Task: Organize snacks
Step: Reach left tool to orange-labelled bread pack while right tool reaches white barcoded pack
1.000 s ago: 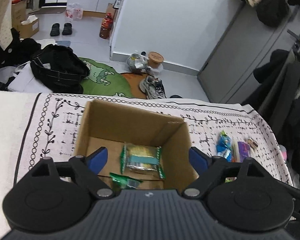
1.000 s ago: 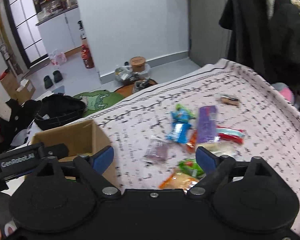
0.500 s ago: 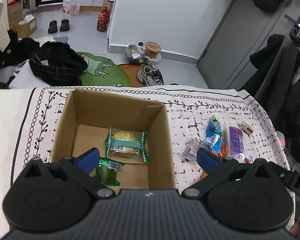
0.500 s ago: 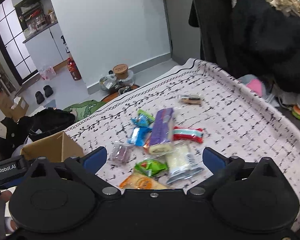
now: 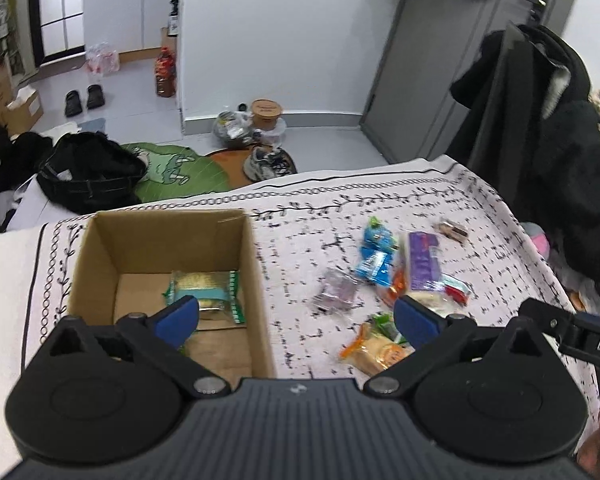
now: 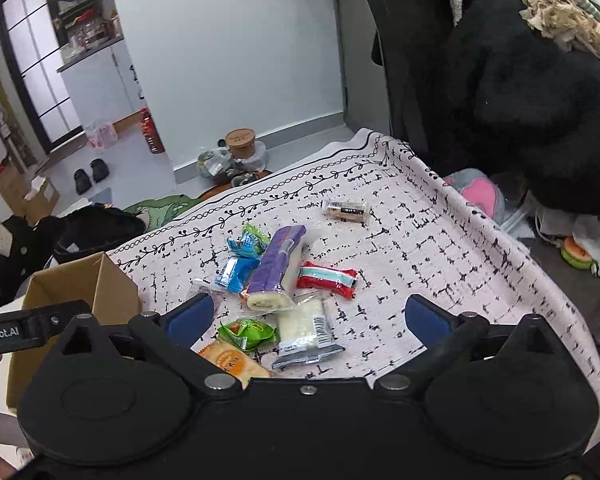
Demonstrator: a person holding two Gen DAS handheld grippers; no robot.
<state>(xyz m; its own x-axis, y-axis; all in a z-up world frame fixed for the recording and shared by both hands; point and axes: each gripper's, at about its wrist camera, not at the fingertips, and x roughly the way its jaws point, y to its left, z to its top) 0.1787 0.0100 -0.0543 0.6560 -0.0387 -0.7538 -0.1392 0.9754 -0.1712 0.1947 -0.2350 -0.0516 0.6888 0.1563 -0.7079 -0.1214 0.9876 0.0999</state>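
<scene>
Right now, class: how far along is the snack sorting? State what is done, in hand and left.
Done: a green-edged cracker pack lies in the cardboard box. In hand: nothing; the left gripper and right gripper are both open and empty. Left: the loose snacks on the tablecloth, including the purple bar and red packet.

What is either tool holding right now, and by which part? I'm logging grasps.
Nothing. The left tool and right tool both stand open and empty.

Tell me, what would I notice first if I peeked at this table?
Probably the bright heap of snack packets in the middle of the patterned tablecloth, with a long purple one on top. Left of the heap stands an open cardboard box holding a green-edged packet.
</scene>
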